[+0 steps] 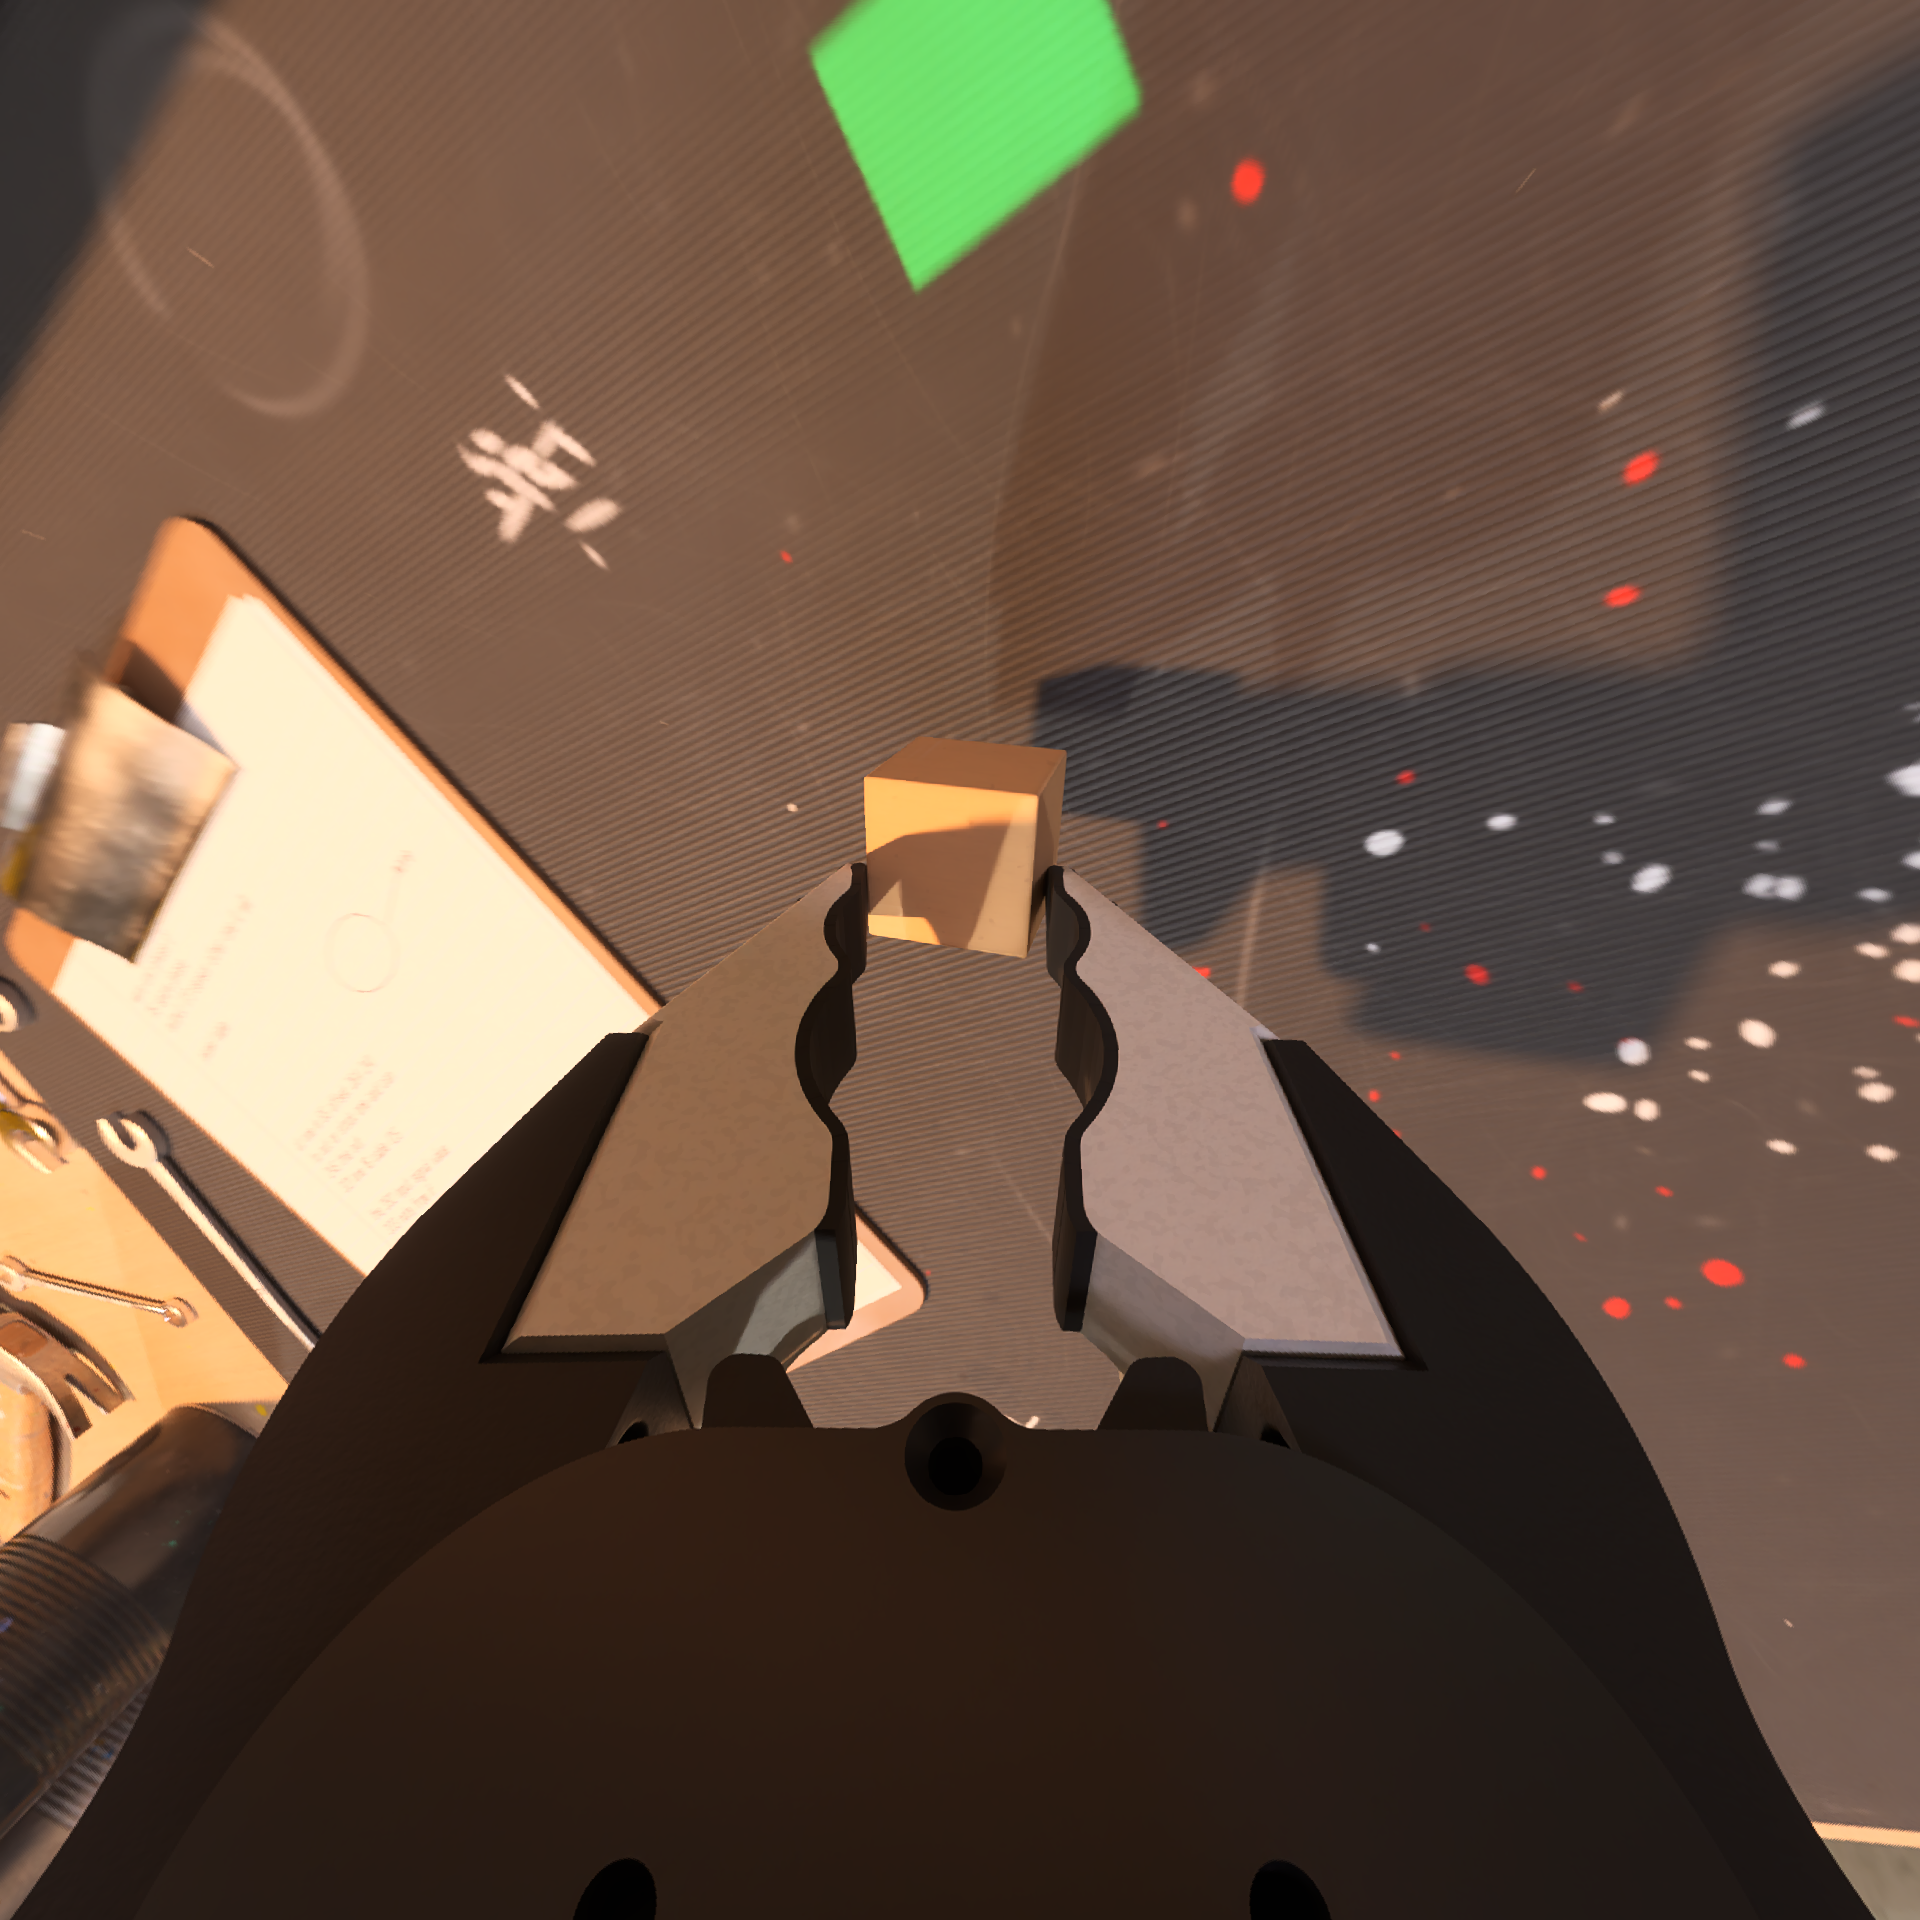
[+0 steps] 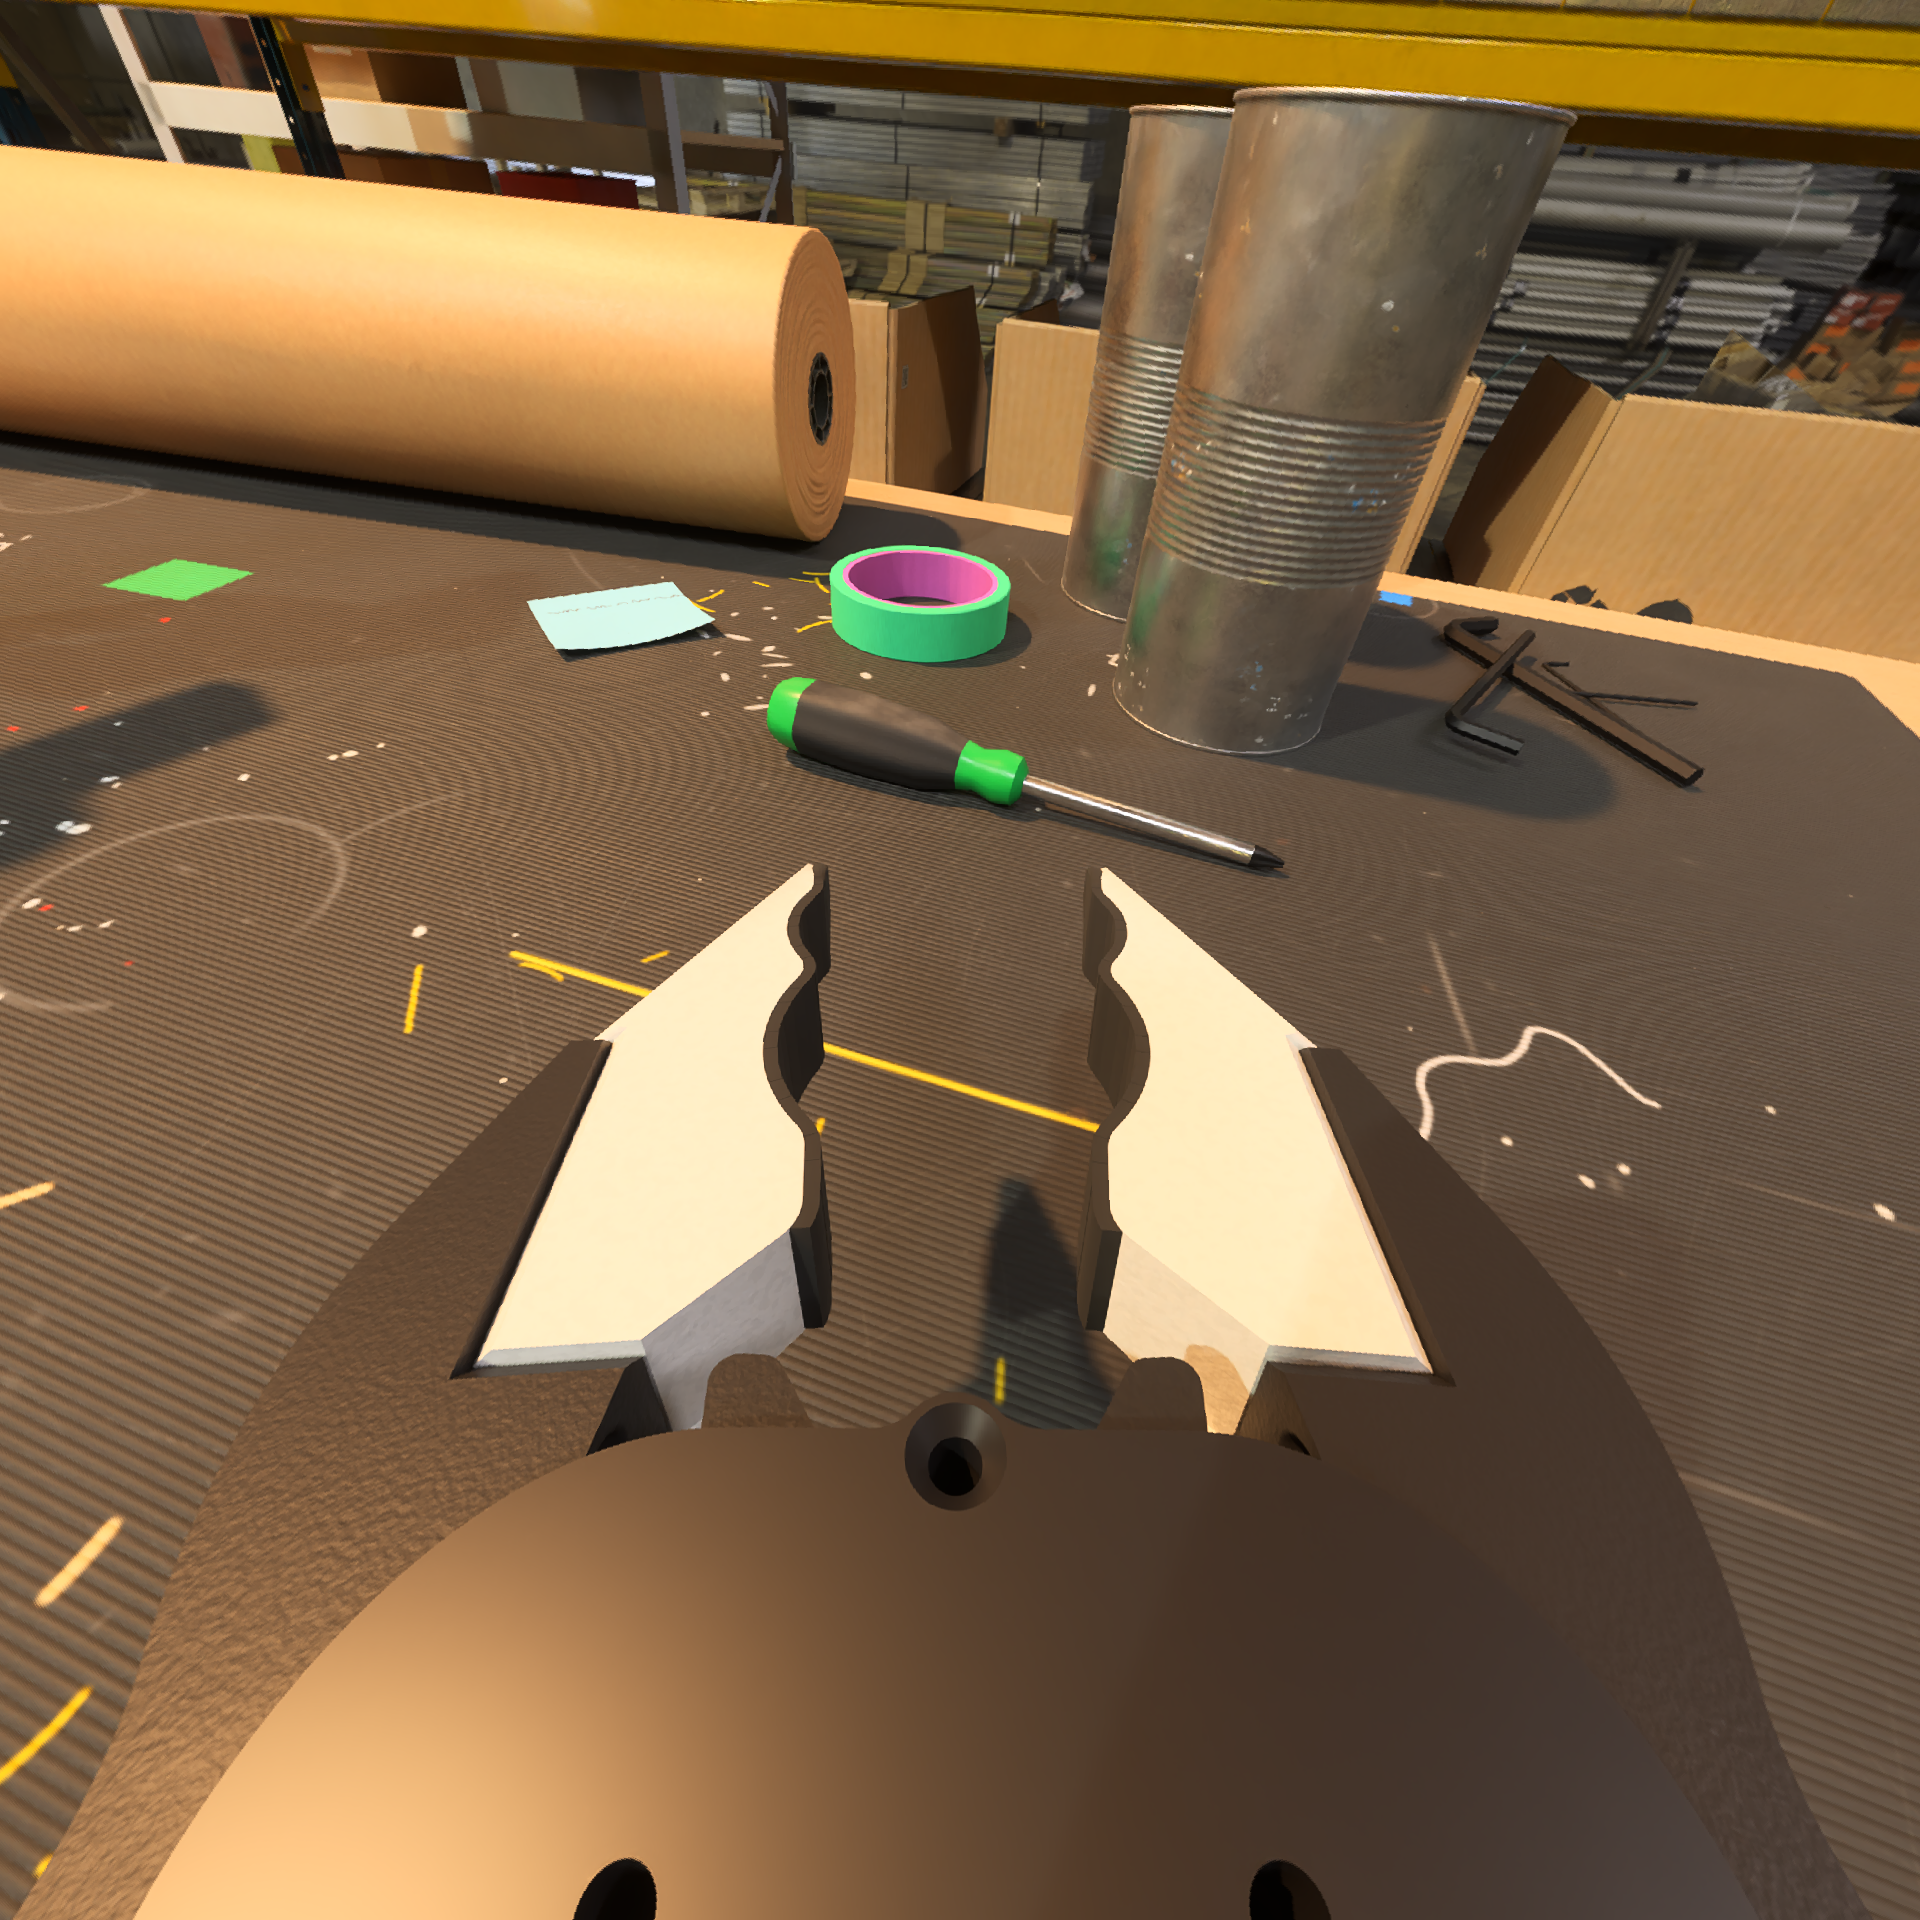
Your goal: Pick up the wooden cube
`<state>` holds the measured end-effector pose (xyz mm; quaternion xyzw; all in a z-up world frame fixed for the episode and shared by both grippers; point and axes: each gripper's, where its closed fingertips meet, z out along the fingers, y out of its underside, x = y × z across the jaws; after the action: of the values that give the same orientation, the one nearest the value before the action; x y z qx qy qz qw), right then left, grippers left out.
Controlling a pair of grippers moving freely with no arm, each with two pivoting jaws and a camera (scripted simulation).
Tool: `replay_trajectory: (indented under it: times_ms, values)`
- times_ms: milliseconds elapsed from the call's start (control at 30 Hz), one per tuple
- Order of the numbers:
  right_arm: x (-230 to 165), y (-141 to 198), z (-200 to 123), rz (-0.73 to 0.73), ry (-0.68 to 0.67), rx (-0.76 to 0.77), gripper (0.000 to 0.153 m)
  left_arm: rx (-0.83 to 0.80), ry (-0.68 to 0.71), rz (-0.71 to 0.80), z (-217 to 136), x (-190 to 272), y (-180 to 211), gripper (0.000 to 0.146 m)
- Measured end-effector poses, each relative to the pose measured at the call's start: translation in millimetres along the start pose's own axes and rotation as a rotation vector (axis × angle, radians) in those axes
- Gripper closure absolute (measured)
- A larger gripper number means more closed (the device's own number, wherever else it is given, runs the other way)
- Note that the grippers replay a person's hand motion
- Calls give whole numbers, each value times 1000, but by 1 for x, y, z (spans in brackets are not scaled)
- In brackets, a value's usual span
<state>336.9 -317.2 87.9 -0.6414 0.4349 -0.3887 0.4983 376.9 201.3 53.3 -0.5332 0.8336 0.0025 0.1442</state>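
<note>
The wooden cube (image 1: pixel 961 842) is a small light-tan block in the middle of the left wrist view. My left gripper (image 1: pixel 956 896) is shut on it, with both fingertips pressed against its lower sides. The cube's top sticks out past the tips, over the dark ribbed mat (image 1: pixel 727 520). The gripper's shadow falls apart to the right on the mat. My right gripper (image 2: pixel 956 883) is open and empty, hovering low over the same mat (image 2: pixel 312 1039). The cube does not show in the right wrist view.
A clipboard with paper (image 1: pixel 312 883) and wrenches (image 1: pixel 156 1153) lie left of the cube, and a green square (image 1: pixel 971 125) lies beyond it. Ahead of the right gripper are a screwdriver (image 2: pixel 904 743), a tape roll (image 2: pixel 920 603), two tin cans (image 2: pixel 1309 416), hex keys (image 2: pixel 1538 696), a paper note (image 2: pixel 618 613) and a brown paper roll (image 2: pixel 416 332).
</note>
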Motion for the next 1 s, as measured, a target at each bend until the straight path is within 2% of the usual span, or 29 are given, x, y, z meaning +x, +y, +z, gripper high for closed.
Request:
replay_trajectory:
  times_ms: [167, 267, 700, 1000]
  values:
    - [0, 0, 0, -3, 2, 0, 104, 131, -71, 6, -78, -18, -21, 112]
    - [0, 0, 0, -1, 2, 2, 104, 155, -125, 22, -116, -28, -31, 112]
    - [1, 0, -1, 9, -4, 2, 104, 276, -302, 89, -224, -38, -71, 112]
    - [0, 0, -1, 11, -7, 2, 105, 396, -308, 122, -286, -23, -106, 112]
